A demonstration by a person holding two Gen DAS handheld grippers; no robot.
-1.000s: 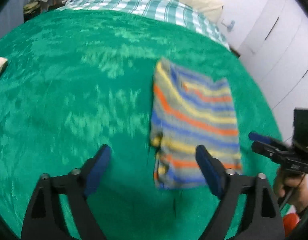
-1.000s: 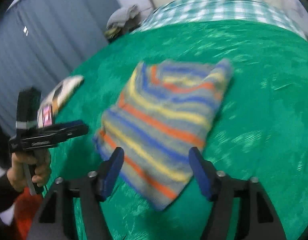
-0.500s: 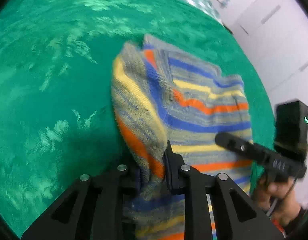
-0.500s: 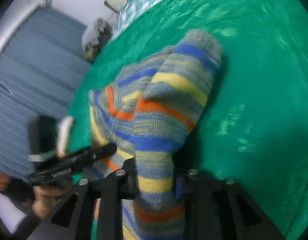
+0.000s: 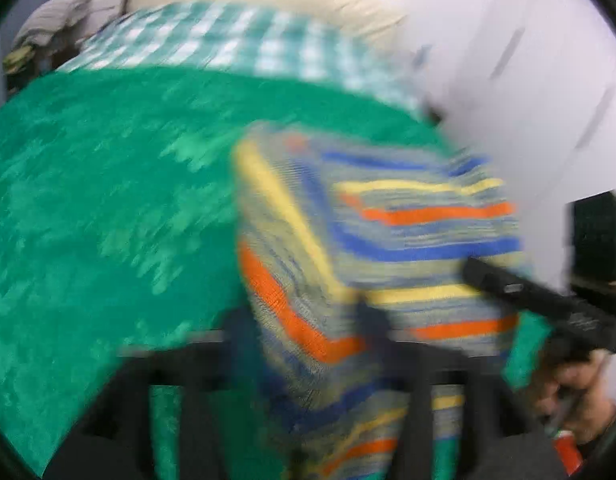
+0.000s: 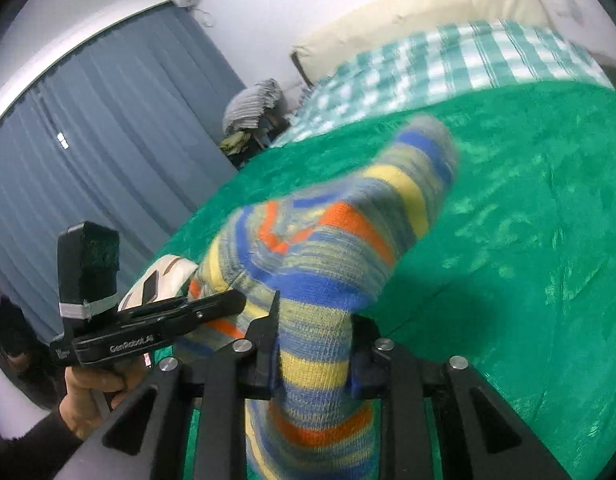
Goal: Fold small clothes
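Lifting off the green bed (image 6: pixel 527 240), draping at six o'clock: striped knit garment (image 6: pixel 327 248), soft, light, floppy. Both jaws opening; right hand-held gripper (image 6: pixel 313 352) pinching its edge, left hand-held gripper (image 5: pixel 308 332) straddling blurred fabric. Gripping doubled edges probably holding best.

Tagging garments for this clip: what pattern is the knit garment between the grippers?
Grey knit garment with blue, yellow and orange stripes; clearest in the right wrist view.

One striped garment (image 6: pixel 327 264), two hand-held grippers (image 6: pixel 313 354)
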